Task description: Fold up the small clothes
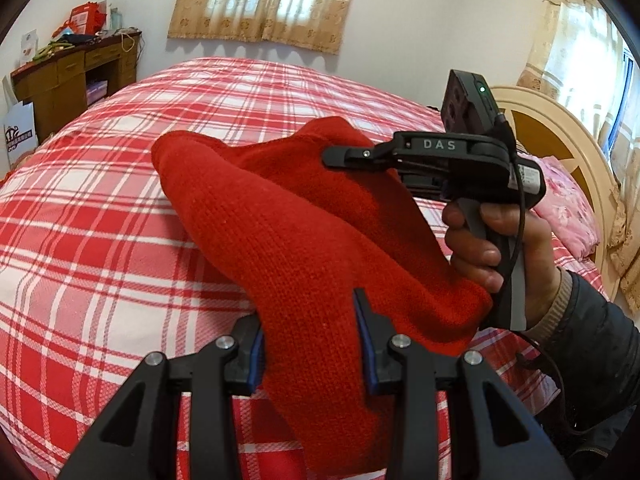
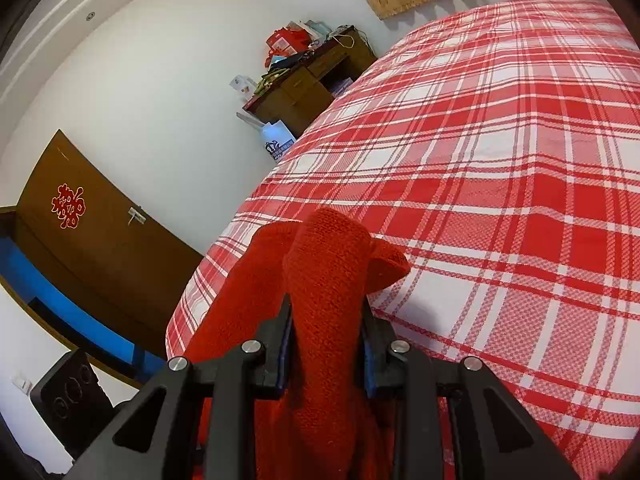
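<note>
A red knitted garment [image 1: 296,240] hangs in the air above the red-and-white plaid bed [image 1: 100,200], held by both grippers. My left gripper [image 1: 308,344] is shut on one bunched part of it, at the bottom of the left wrist view. My right gripper [image 1: 340,157], held in a hand, is shut on the garment's upper edge at the right of that view. In the right wrist view the right gripper [image 2: 326,320] clamps a thick fold of the garment [image 2: 328,264], which droops over the bed [image 2: 500,160].
A wooden desk [image 1: 68,76] piled with boxes stands at the far left corner. A cream headboard [image 1: 560,128] and a pink pillow [image 1: 564,208] are at the right. A brown door [image 2: 92,232] is in the right wrist view, left.
</note>
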